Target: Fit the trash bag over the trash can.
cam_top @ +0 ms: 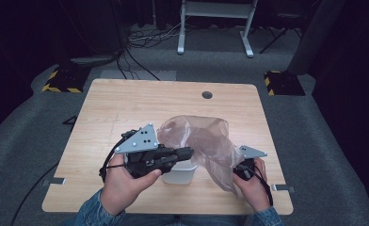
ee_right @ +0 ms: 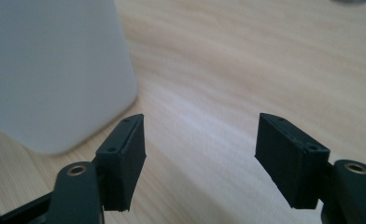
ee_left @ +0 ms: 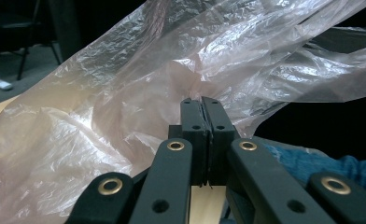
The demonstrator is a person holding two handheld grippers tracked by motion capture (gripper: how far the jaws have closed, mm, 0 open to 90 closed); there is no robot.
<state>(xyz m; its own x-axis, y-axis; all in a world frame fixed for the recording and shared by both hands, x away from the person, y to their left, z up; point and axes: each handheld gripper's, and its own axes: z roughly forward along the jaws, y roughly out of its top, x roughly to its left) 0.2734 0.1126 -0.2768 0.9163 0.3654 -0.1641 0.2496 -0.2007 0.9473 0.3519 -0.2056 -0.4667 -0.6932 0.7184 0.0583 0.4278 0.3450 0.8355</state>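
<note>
Plastic bag [ee_left: 139, 93] between left fingers [ee_left: 193, 122]

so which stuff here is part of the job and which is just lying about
In the job:
- plastic bag, pinched in the shut left tool
- white bin under the bag
- right tool, open, nothing between its jaws

Lying about:
- black cables on the floor
- yellow-striped blocks beyond the table
</note>
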